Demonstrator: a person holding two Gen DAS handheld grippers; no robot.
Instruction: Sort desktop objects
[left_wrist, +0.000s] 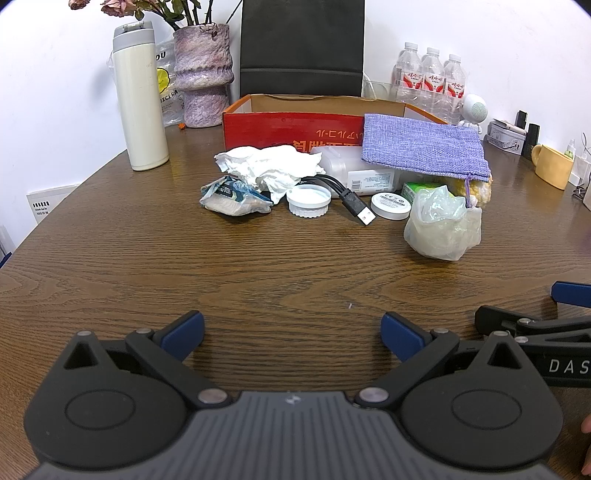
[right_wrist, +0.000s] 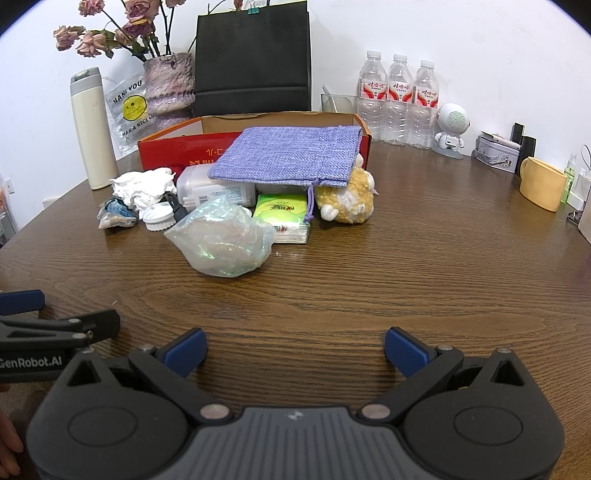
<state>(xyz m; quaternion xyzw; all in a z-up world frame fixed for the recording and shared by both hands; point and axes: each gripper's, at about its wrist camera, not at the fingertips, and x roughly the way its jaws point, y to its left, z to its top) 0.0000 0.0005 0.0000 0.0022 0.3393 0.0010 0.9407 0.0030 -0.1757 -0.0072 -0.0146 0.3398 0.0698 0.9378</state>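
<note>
Left wrist view: we hold the left gripper (left_wrist: 291, 332) low over the bare table (left_wrist: 147, 258), jaws spread fully, nothing between them. The right gripper (right_wrist: 295, 349) is likewise wide open and empty. We judge sorting not yet begun: the whole pile sits in front of the red box (left_wrist: 280, 129). From the left: crumpled tissue (left_wrist: 266, 166), white lid (left_wrist: 308, 201), USB cable (left_wrist: 347, 197), clear bag (left_wrist: 441, 225), with a purple pouch (left_wrist: 417, 147) draped over the plush toy (right_wrist: 347, 199) and touching the box wall

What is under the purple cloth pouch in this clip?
The purple pouch lies over a white plastic container, a green tissue pack and a yellow plush toy. Anything further beneath it is covered.
</note>
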